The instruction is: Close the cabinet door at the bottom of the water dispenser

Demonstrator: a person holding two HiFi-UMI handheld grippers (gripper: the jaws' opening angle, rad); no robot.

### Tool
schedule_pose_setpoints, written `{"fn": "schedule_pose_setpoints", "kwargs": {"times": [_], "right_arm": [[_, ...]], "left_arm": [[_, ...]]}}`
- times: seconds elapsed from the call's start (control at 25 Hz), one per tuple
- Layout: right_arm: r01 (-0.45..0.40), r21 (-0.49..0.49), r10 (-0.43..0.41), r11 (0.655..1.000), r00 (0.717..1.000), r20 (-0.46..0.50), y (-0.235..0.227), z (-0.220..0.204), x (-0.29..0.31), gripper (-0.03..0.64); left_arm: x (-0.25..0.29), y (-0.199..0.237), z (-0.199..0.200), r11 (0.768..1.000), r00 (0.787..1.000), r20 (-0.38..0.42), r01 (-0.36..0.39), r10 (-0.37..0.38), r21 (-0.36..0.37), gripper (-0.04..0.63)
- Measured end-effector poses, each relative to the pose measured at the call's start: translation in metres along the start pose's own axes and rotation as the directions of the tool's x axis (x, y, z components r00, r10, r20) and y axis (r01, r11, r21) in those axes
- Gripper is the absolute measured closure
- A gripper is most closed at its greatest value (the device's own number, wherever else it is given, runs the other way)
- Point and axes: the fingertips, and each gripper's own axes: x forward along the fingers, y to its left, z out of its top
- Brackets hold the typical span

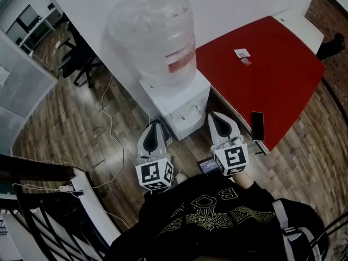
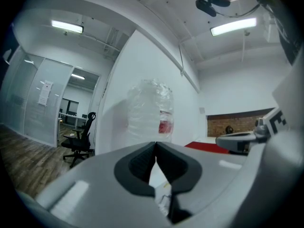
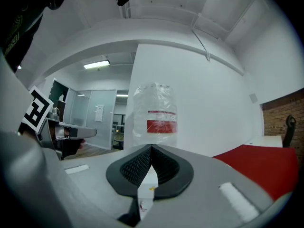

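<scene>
The white water dispenser stands against the wall with a large clear bottle on top. From the head view I see only its top and upper front, so the bottom cabinet door is hidden. My left gripper and right gripper are held side by side in front of it, pointing at it. Neither touches it. In the left gripper view the left gripper is shut with nothing held, and the bottle rises beyond it. The right gripper is also shut and empty, facing the bottle.
A red table stands right of the dispenser, with a black phone at its near edge. An office chair is at the far left. A cable runs over the wooden floor to a white power strip. A small dark device lies by my feet.
</scene>
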Motion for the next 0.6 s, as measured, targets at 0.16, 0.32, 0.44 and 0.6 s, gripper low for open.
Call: {"fn": "schedule_pose_setpoints", "kwargs": {"times": [0.16, 0.32, 0.44, 0.6], "right_arm": [[-0.012, -0.002, 0.012, 1.000, 1.000, -0.007, 0.0038, -0.0029, -0.0021, 0.617], [-0.018, 0.000, 0.018, 1.000, 1.000, -0.011, 0.0058, -0.0026, -0.0042, 0.618], [-0.021, -0.014, 0.020, 1.000, 1.000, -0.010, 0.0065, -0.0009, -0.0065, 0.618], [-0.011, -0.009, 0.011, 1.000, 1.000, -0.011, 0.0048, 0.0027, -0.0084, 0.617]], "left_arm": [[-0.0037, -0.0023, -0.0027, 1.000, 1.000, -0.003, -0.001, 0.001, 0.000, 0.588], [-0.0059, -0.0029, -0.0056, 1.000, 1.000, -0.009, -0.002, 0.002, -0.002, 0.588], [-0.0080, -0.0038, -0.0061, 1.000, 1.000, -0.010, -0.004, 0.004, 0.000, 0.588], [-0.0093, -0.0063, -0.0051, 1.000, 1.000, -0.005, -0.006, 0.006, 0.000, 0.588]]}}
